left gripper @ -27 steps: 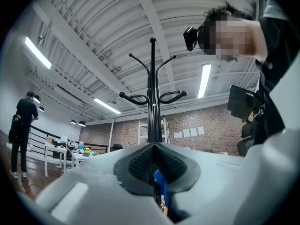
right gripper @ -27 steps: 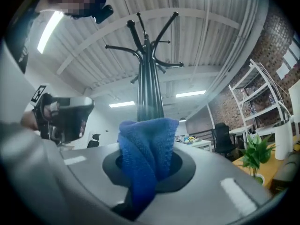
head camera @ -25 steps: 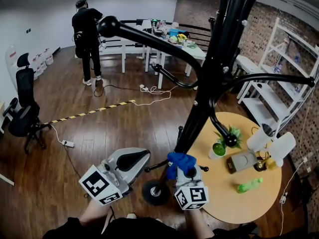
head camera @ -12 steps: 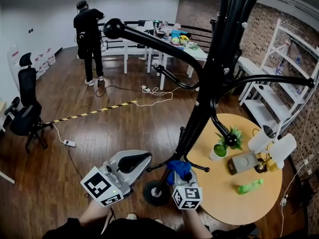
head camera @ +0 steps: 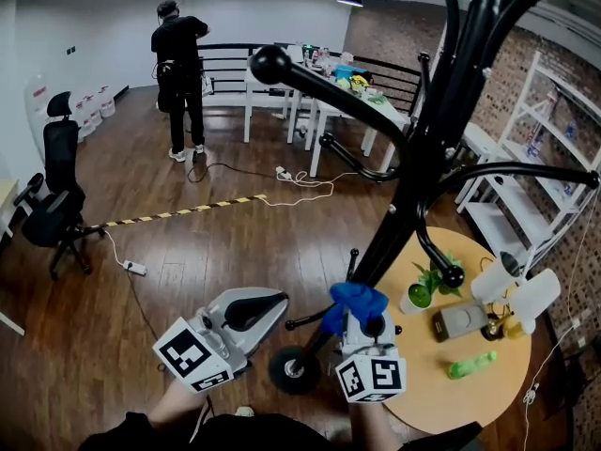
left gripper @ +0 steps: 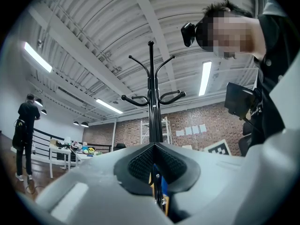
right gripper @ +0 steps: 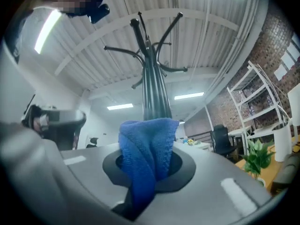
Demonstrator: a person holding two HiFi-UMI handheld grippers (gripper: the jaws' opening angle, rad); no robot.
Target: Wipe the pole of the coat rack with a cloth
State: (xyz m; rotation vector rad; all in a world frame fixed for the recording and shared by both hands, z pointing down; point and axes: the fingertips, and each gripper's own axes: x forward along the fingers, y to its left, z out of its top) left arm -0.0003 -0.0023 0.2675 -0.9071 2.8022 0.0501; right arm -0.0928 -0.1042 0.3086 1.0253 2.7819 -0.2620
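The black coat rack pole rises from its round base and leans up to the right, with curved hook arms above. My right gripper is shut on a blue cloth, held against the pole low down. In the right gripper view the blue cloth bulges from the jaws with the pole directly behind it. My left gripper hovers left of the pole, shut and empty; its view shows the coat rack straight ahead.
A round wooden table at the right carries a small potted plant, a green bottle and white containers. A white shelf unit stands against the brick wall. A person stands far off; an office chair is left.
The right gripper with the cloth slid down the pole and back up a little. The head view has shifted, so the whole scene sits slightly further right.
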